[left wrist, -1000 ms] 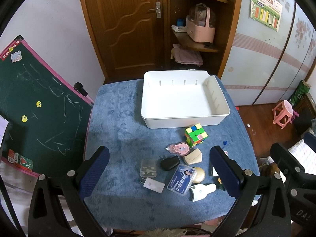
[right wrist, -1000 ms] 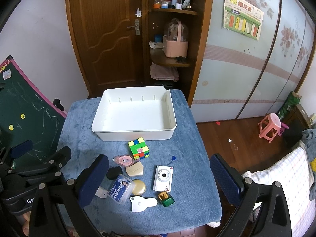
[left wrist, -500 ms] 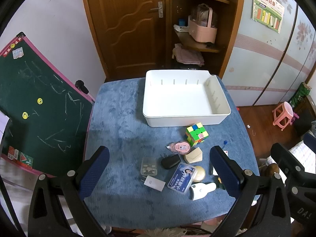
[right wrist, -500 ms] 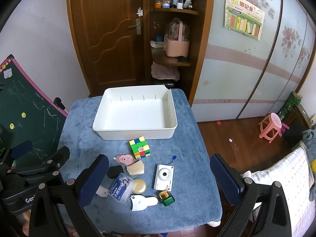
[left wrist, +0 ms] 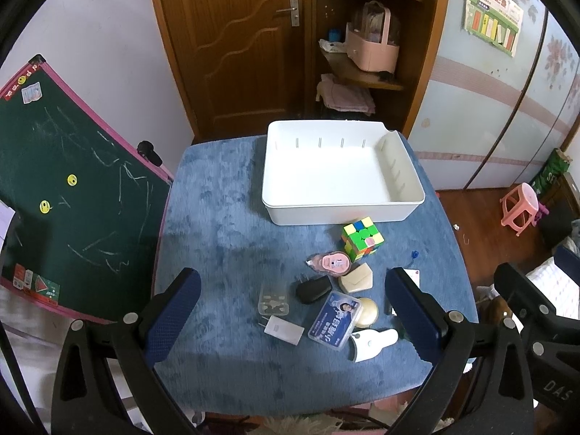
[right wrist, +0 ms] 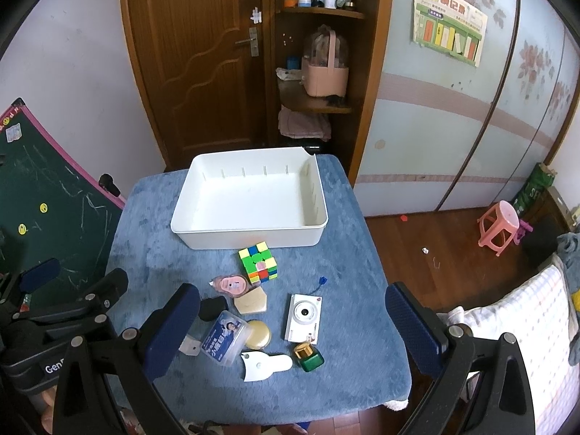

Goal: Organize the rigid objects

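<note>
An empty white bin (left wrist: 402, 210) (right wrist: 250, 241) sits at the far side of the blue-covered table (left wrist: 217, 232). In front of it lie a Rubik's cube (left wrist: 361, 236) (right wrist: 258, 261), a pink tape dispenser (left wrist: 331, 263), a black case (left wrist: 314, 289), a beige box (left wrist: 357, 280), a card box (left wrist: 334, 319) and a white camera (right wrist: 303, 317), with a green bottle (right wrist: 308, 356) near the front. My left gripper (left wrist: 291, 317) and right gripper (right wrist: 290, 330) hover open and empty above the near edge.
A green chalkboard (left wrist: 69, 188) leans at the table's left. A wooden door (left wrist: 235, 43) and a corner shelf with a pink basket (left wrist: 371, 54) stand behind. A pink stool (right wrist: 498, 224) sits on the floor at the right.
Both views have shifted slightly, as both grippers drew back and up a little. Nothing on the table moved.
</note>
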`<state>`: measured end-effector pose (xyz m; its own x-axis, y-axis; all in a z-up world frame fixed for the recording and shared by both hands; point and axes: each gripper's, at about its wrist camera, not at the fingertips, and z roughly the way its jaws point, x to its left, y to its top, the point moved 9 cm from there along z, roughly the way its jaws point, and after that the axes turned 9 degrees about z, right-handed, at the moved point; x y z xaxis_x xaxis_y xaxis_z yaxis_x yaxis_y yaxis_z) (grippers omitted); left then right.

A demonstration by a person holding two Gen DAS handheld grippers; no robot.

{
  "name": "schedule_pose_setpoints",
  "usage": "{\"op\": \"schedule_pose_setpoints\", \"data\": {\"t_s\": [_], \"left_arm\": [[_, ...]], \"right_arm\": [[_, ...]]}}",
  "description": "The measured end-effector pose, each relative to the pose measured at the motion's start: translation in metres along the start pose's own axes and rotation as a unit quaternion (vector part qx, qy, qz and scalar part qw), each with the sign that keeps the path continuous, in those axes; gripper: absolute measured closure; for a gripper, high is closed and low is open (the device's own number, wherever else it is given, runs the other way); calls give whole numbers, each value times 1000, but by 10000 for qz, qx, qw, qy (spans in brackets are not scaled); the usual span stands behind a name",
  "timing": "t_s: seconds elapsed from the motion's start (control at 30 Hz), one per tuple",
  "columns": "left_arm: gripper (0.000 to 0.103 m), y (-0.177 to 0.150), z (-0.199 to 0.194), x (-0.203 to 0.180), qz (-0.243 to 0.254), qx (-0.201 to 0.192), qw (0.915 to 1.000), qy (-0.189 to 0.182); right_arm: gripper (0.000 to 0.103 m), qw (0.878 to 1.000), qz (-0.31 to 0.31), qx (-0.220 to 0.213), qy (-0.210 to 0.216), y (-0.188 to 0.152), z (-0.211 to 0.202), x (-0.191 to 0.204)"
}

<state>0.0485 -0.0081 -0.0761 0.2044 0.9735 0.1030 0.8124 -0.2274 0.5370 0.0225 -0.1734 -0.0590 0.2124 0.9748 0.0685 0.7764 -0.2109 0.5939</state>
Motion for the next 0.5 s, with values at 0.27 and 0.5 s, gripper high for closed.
{"op": "schedule_pose_setpoints", "data": {"t_s": [0.27, 0.5], "left_arm": [[2, -6, 3, 1, -35, 72, 10000, -14], [2, -12, 7, 2, -105, 151, 9998, -26]], "right_arm": [[0, 9999, 20, 96, 23, -4, 3, 0], [0, 9998, 8, 169, 59, -6, 7, 0]]}}
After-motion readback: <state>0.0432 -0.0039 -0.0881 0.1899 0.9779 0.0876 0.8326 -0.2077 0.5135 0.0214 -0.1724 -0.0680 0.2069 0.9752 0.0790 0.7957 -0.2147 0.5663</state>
